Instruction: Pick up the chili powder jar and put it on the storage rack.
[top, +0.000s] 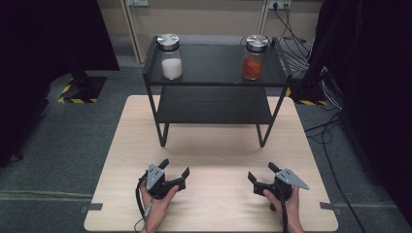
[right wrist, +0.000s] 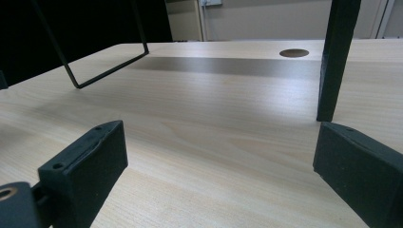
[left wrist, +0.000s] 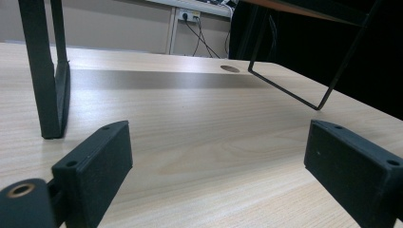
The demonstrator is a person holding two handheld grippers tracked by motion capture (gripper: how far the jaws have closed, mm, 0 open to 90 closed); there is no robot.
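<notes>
A black two-tier rack (top: 214,82) stands at the far half of the light wooden table (top: 214,194). On its top shelf sit two glass jars with metal lids: one with white powder (top: 171,57) at the left, one with orange contents (top: 253,57) at the right. My left gripper (top: 175,169) rests low near the table's front edge, open, nothing between its jaws. My right gripper (top: 261,172) mirrors it at the front right, also open and empty. The left gripper view (left wrist: 216,156) and right gripper view (right wrist: 218,156) look along the tabletop at the rack's legs (left wrist: 47,76) (right wrist: 335,57).
The rack's lower shelf (top: 214,107) is bare. Cables (top: 301,48) trail on the floor behind the table at the right. Dark curtains (top: 43,43) flank both sides. A round hole (right wrist: 293,52) sits in the tabletop near the rack's foot.
</notes>
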